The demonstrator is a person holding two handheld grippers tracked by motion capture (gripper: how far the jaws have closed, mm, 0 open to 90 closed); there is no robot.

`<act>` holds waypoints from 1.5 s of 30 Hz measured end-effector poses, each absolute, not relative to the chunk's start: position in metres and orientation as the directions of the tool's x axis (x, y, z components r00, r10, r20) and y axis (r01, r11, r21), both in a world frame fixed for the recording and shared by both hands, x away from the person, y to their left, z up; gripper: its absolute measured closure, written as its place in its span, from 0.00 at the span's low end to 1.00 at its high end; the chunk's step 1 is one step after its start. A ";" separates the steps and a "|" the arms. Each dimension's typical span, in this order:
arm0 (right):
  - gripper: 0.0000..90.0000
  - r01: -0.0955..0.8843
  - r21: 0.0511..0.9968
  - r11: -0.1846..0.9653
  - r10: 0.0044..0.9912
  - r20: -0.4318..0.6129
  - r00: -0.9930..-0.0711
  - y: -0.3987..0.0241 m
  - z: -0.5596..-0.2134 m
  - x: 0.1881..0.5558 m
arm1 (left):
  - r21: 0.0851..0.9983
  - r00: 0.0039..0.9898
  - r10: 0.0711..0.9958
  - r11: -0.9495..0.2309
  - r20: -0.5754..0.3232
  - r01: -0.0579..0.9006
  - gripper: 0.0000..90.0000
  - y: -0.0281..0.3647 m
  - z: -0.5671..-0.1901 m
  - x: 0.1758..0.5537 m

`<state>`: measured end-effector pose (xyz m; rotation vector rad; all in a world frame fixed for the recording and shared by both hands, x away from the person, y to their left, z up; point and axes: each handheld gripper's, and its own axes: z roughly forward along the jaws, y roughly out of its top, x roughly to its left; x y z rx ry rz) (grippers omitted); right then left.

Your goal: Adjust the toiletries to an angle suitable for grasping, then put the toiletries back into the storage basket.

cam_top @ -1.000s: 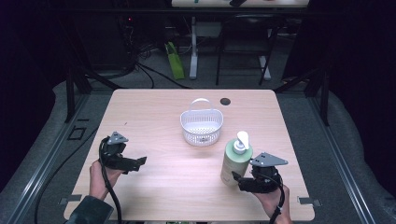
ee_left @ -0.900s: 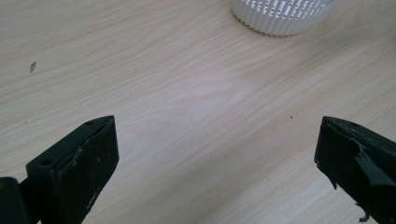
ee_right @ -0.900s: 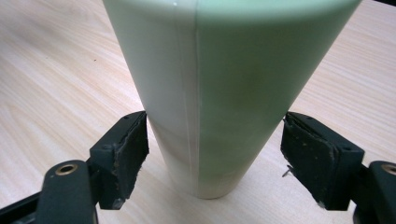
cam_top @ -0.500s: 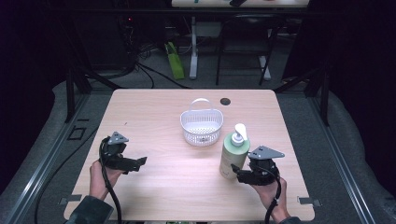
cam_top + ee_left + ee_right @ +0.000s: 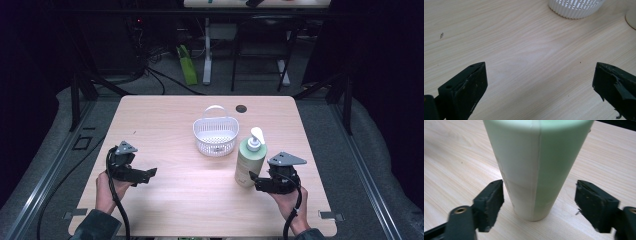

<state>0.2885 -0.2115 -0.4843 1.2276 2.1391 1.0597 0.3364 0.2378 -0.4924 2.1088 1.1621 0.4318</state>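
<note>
High view: the green bottle stands upright on the table, near the white basket, just ahead of the right gripper. Left gripper view: left gripper released over bare wood. Right gripper view: 2 jaws flank the bottle (gaps either side), having just been opening.

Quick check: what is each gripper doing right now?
Left gripper: open, nothing between its jaws.
Right gripper: open, jaws just opening, astride the pale green plastic pump bottle, pads not pressing.
</note>
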 end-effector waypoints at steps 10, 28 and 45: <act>0.13 0.521 0.806 0.283 0.868 0.016 -0.496 -0.213 -0.477 0.287 | 0.699 0.551 0.834 -0.375 -0.032 0.609 0.00 0.237 -0.493 0.337; 0.01 0.512 0.818 0.262 0.864 0.037 -0.501 -0.214 -0.468 0.289 | 0.699 0.548 0.836 -0.372 -0.035 0.611 0.00 0.237 -0.493 0.337; 0.00 0.468 0.849 0.246 0.851 0.042 -0.523 -0.208 -0.450 0.299 | 0.695 0.556 0.831 -0.382 -0.030 0.609 0.00 0.234 -0.493 0.336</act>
